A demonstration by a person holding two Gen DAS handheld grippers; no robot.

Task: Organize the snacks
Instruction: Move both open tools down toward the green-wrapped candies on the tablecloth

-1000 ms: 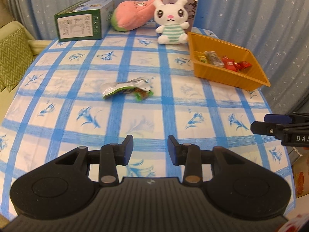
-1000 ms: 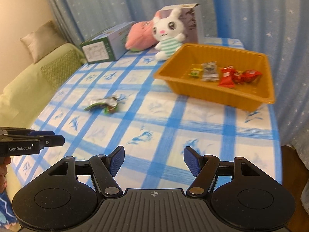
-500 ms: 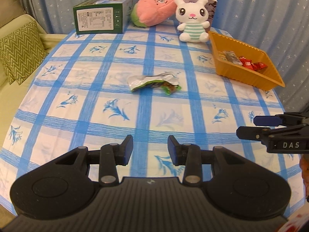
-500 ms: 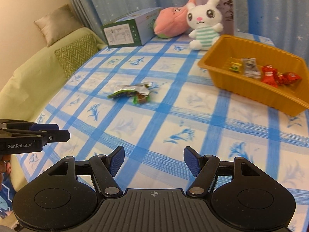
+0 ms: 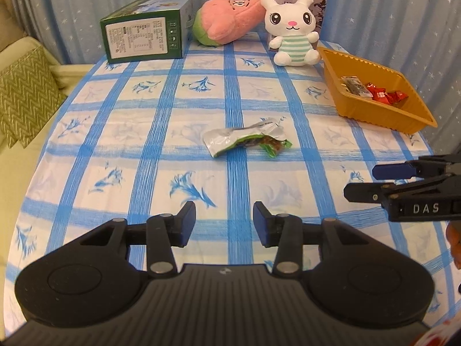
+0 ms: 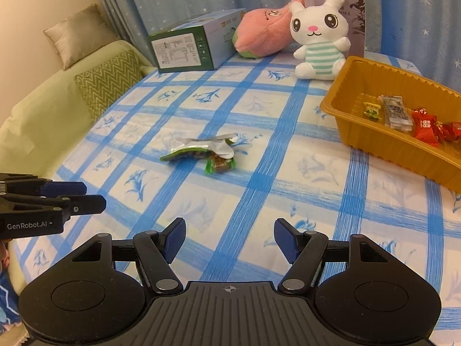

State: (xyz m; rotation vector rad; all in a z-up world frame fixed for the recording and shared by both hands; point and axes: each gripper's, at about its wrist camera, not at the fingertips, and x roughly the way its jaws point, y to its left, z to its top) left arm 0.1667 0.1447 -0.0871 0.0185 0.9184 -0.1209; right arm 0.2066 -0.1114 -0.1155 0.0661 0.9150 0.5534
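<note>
Left hand-held gripper (image 5: 224, 225): jaws apart, just opened wider, empty | right hand-held gripper (image 6: 229, 240): apart, empty | two snack packets (image 5: 247, 140) loose mid-worktop (image 5: 115, 132) | tray (image 5: 374, 115) holds several snacks | judged partly done.

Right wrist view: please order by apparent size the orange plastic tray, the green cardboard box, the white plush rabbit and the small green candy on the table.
1. Orange plastic tray, though it is nearest the camera.
2. and 3. Green cardboard box and white plush rabbit look alike; no ranking.
4. Small green candy.
</note>
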